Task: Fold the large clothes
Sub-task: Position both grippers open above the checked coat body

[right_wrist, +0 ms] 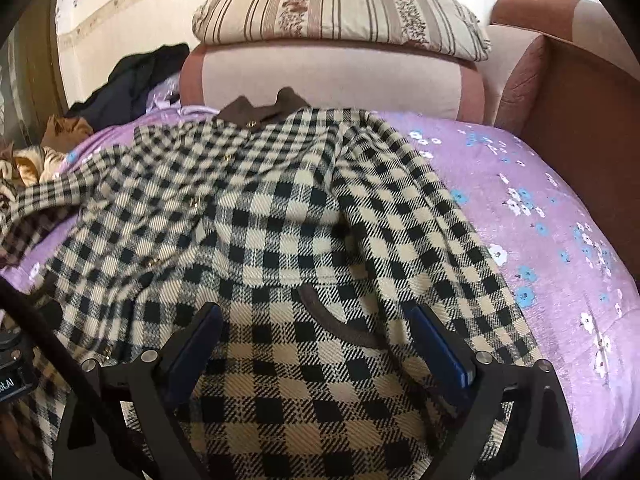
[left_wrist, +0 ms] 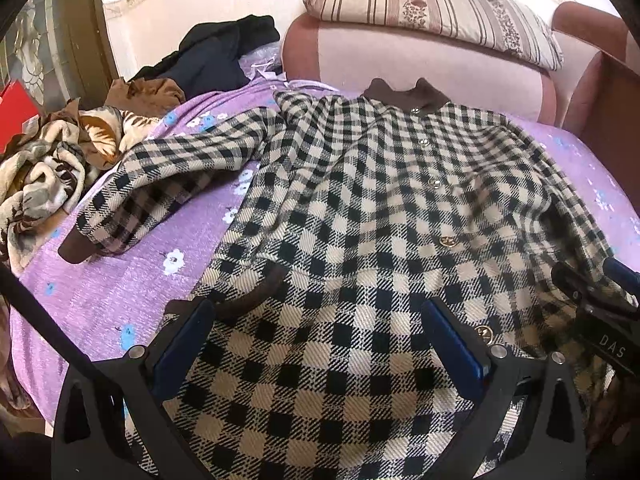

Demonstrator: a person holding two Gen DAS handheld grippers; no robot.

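Note:
A black-and-cream checked coat (left_wrist: 360, 208) with a brown collar (left_wrist: 404, 96) and gold buttons lies front up on a purple flowered bedspread (left_wrist: 132, 280). Its left sleeve (left_wrist: 168, 184) spreads out to the left, ending in a brown cuff. My left gripper (left_wrist: 320, 320) is open over the coat's lower left part, near a brown pocket trim. The coat (right_wrist: 248, 216) fills the right wrist view too; its right sleeve (right_wrist: 416, 216) lies along the body. My right gripper (right_wrist: 316, 320) is open over the lower right part. The right gripper also shows at the left wrist view's right edge (left_wrist: 592, 300).
A striped pillow (left_wrist: 432, 12) rests on a pink headboard (left_wrist: 400, 60) at the far end. Dark clothes (left_wrist: 216, 56) and a brown patterned blanket (left_wrist: 52, 168) are piled at the far left. A brown wooden side panel (right_wrist: 580, 112) stands at the right. Bare bedspread (right_wrist: 552, 240) lies right of the coat.

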